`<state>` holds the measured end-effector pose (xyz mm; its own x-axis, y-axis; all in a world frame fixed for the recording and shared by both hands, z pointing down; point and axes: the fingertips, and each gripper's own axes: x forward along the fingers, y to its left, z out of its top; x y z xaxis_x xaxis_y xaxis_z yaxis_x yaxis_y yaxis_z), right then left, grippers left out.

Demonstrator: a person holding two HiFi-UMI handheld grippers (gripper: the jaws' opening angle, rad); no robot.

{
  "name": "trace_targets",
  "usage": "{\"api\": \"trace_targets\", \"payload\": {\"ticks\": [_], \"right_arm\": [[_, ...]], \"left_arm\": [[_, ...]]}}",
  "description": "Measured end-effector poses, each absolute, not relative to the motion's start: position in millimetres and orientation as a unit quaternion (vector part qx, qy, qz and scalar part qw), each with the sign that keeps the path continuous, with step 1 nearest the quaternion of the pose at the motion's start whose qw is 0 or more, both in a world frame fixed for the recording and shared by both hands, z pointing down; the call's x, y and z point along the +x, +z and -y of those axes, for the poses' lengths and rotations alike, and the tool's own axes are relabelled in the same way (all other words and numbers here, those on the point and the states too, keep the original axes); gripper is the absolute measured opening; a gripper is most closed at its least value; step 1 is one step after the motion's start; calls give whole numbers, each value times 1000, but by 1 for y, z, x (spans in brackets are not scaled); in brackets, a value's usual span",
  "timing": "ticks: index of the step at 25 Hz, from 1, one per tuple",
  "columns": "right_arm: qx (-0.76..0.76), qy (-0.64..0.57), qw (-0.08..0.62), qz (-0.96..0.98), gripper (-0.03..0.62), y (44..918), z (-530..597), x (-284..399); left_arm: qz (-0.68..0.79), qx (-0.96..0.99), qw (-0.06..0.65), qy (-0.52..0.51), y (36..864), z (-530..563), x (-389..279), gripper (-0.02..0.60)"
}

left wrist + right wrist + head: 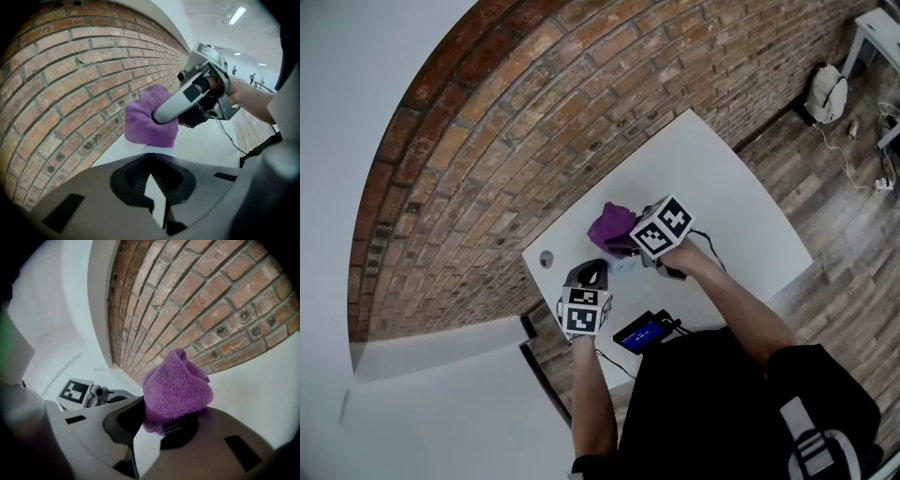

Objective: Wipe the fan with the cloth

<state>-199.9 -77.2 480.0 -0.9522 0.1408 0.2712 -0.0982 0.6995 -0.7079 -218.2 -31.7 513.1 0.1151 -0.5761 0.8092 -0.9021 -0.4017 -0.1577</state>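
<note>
The head camera is looking steeply down from high up, taking in the white table (741,216) and the brick wall (534,122) from far off. The camera on the left gripper (592,275) is sitting low, close over the table, facing the wall with the right gripper (159,116) very near in front. The camera on the right gripper is facing along the wall, catching the left gripper off to its side. All three are seeing the purple cloth (609,225).
</note>
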Motion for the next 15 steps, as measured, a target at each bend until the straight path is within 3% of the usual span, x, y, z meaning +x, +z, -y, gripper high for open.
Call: {"api": "trace_targets", "payload": {"ticks": [3,7,12,15], "right_arm": [[-4,362,197,911,69,499,59,-206],[52,414,168,893,69,535,73,-196],[61,472,237,847,69,610,52,-179],[86,504,197,837,69,605,61,-171]], "left_arm": [[500,716,176,455,515,30,-220,0],[483,711,142,491,516,36,-221,-2],[490,700,155,496,519,28,-223,-2],[488,708,152,488,516,31,-222,0]]}}
